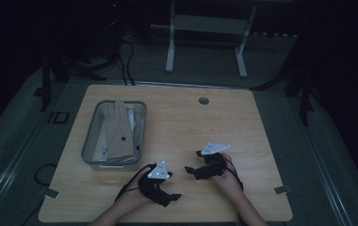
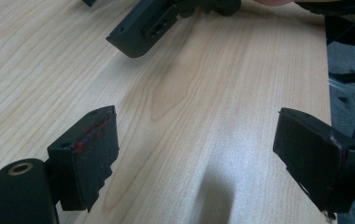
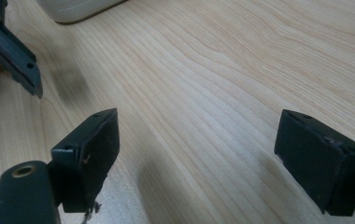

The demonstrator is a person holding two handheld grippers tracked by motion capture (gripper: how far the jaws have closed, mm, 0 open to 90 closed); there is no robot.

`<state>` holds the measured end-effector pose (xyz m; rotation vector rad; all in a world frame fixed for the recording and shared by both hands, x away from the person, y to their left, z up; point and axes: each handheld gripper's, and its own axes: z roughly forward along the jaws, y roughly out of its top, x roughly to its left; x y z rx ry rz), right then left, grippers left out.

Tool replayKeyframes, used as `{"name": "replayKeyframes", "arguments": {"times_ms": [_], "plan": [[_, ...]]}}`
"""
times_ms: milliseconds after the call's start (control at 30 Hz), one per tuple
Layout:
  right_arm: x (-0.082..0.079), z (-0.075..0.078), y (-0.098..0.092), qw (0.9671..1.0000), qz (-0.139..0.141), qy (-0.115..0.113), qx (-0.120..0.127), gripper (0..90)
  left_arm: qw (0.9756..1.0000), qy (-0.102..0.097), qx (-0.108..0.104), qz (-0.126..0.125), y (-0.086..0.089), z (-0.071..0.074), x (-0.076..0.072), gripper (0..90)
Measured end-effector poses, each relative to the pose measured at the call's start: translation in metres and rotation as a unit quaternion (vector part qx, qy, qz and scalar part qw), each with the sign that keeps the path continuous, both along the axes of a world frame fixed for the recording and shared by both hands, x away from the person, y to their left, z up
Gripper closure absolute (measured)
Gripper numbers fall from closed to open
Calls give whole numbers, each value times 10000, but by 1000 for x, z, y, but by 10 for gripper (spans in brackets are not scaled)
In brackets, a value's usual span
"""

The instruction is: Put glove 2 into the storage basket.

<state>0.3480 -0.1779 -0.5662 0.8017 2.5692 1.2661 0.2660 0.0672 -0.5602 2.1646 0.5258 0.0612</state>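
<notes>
Both grippers hover low over the pale wooden table (image 1: 182,117) near its front edge, held in a person's hands. My left gripper (image 1: 173,186) points right with its jaws wide apart and only bare wood between them; in the left gripper view the gripper (image 2: 199,149) stands open. My right gripper (image 1: 192,161) points left toward it, also open and empty, as the right gripper view (image 3: 194,149) shows. The two sets of jaws face each other a short way apart. One right jaw tip (image 2: 140,28) shows in the left gripper view, and one left jaw tip (image 3: 14,51) shows in the right gripper view.
A clear plastic bin (image 1: 88,141) stands at the table's left, holding beige gloves (image 1: 117,129) and some white items; its corner (image 3: 77,9) shows in the right gripper view. A round cable hole (image 1: 203,100) sits near the far edge. The room around is dark.
</notes>
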Motion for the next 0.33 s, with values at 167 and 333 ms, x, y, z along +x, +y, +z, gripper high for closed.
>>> {"name": "replayKeyframes", "arguments": {"times_ms": [167, 333], "plan": [[2, -1, -2, 10000, -31, 31, 27, 142, 10000, 22, -47, -15, 1, 0, 1, 147], [2, -1, -1, 10000, -17, 40, 9, 143, 10000, 25, -88, -17, 2, 0, 1, 147]]}}
